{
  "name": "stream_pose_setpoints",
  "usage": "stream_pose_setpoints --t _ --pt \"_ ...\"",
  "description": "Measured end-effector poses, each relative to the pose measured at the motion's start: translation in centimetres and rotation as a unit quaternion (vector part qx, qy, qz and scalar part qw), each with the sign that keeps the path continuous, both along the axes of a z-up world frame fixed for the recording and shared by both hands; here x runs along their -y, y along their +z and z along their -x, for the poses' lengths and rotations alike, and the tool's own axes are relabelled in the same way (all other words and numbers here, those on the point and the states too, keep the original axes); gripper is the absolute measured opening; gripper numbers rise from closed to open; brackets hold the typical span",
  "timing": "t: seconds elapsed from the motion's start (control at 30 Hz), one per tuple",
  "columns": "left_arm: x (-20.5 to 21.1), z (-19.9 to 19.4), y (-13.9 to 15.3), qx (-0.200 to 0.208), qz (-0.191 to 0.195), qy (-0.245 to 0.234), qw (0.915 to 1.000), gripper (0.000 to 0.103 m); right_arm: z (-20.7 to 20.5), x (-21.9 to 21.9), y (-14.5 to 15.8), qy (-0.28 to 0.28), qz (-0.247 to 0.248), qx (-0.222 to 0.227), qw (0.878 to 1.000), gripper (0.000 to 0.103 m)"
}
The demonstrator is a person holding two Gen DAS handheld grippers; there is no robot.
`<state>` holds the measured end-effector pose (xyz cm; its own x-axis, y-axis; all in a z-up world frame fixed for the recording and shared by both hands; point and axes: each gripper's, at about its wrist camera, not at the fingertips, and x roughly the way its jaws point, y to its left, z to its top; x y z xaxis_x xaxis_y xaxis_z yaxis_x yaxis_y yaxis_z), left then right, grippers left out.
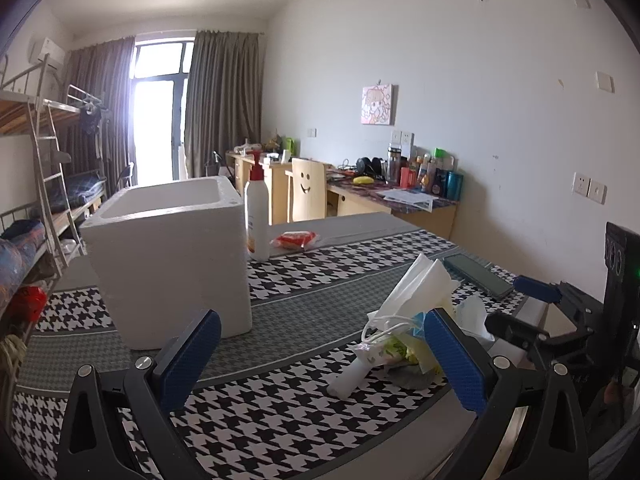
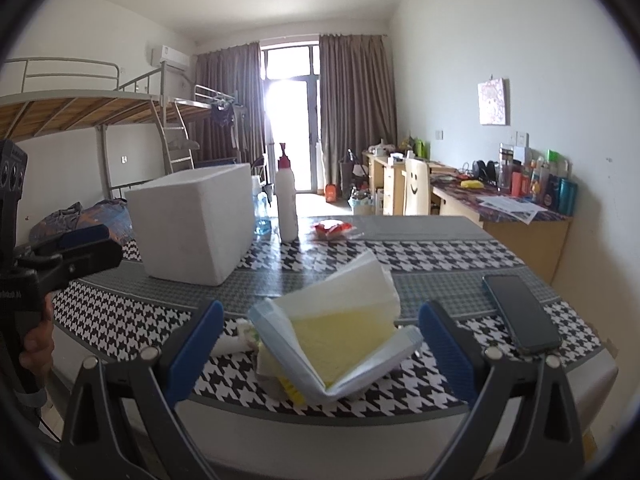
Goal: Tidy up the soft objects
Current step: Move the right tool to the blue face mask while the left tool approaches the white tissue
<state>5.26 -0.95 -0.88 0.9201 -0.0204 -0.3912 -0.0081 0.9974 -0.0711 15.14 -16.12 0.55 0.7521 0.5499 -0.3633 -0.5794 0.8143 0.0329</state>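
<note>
A houndstooth-patterned black, white and grey tablecloth (image 2: 440,256) covered the table, and on it stood a large white foam box (image 1: 168,256) with its top open. Right of the box stood a white pump bottle with a red top (image 1: 257,216), with a red-and-white packet (image 1: 296,239) beside it. Nearer than the box, to its right, lay a heap of soft white tissue packs and plastic wrappers (image 2: 336,340), with a dark phone (image 2: 520,312) further right. The left gripper (image 1: 320,364) and right gripper (image 2: 320,354) both hung spread wide, holding nothing.
</note>
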Motion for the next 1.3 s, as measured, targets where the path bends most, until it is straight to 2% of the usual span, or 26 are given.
stream_pose_setpoints --t 0.53,0.6,0.7,0.9,1.07,1.3 --pt "2.7 -3.8 -1.0 -0.036 -0.021 -0.040 0.9983 0.102 -0.9 0.9 -3.6 -0.004 0.009 -0.058 0.998 0.099" --pt "3.1 -4.3 -0.9 -0.041 -0.022 -0.052 0.9975 0.102 -1.0 0.9 -3.7 0.000 0.006 -0.064 0.998 0.097" --pt "3.9 -5.0 -0.7 -0.047 -0.031 -0.067 0.9962 0.102 -1.6 1.0 -4.0 0.010 0.005 -0.081 0.997 0.087" --pt "6.0 -7.1 -0.3 -0.067 -0.070 -0.120 0.9881 0.101 -1.8 1.4 -4.2 0.023 -0.008 -0.096 0.995 0.075" --pt "7.2 -9.5 -0.5 -0.091 -0.079 -0.158 0.9801 0.101 -1.9 1.8 -4.6 0.031 -0.012 -0.102 0.994 0.065" --pt "8.7 -12.9 -1.9 -0.147 -0.081 -0.194 0.9665 0.089 -1.7 2.2 -4.6 0.036 -0.019 -0.103 0.994 0.064"
